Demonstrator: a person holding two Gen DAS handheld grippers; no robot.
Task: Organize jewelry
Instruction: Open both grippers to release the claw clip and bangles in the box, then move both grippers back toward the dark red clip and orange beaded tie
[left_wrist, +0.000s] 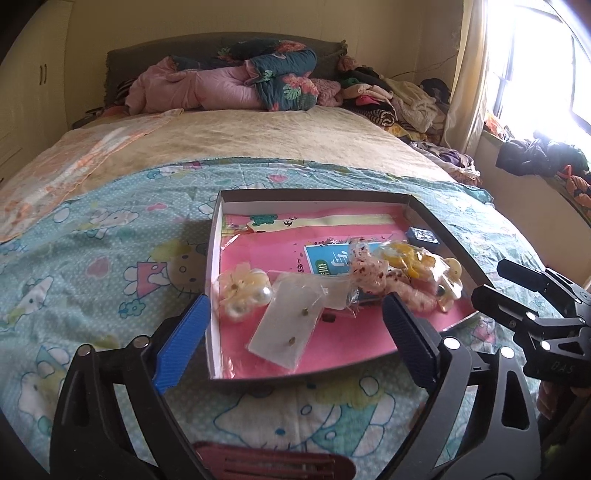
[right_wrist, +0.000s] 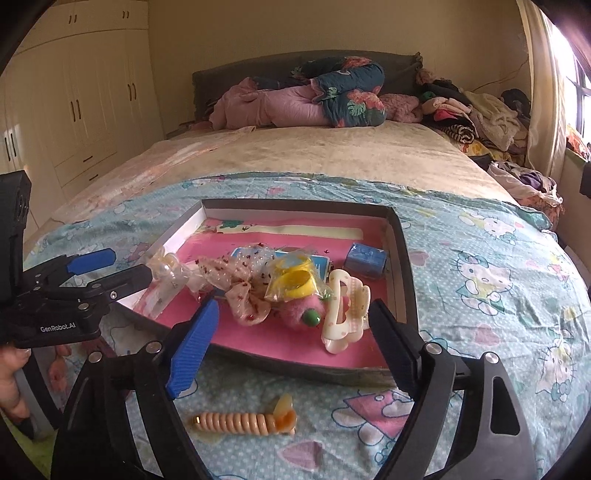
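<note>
**Both claws wide and empty at the near edge of the box**

- Left gripper: jaws spread wide, nothing between the pads; seen at lower centre of the left wrist view, above the near rim of the shallow box.
- Right gripper: likewise spread wide and empty, lower centre of the right wrist view.
- Jewelry is piled in the box on its pink lining: pearl flower clip and earring card in a clear bag at the lower left of the box; yellow piece in a bag, pink fuzzy ball and white claw clip toward its right; small blue case by the right wall.
- Two items lie outside the box on the bedsheet: a spiral hair tie at the lower centre of the right view, a dark red clip at the bottom edge of the left view.

Risks, as judged:
- Clear bags overlap; a pinch on one could drag its neighbours out.
- The soft bedding may let the light box tip or slide if a rim is pressed.
- The two grippers are close together; a collision is possible.

Hard to make out:
- The red clip is cut off by the frame edge.
- The bag contents are blurred by glare.
- Only part of a hand is seen at the left edge.
</note>
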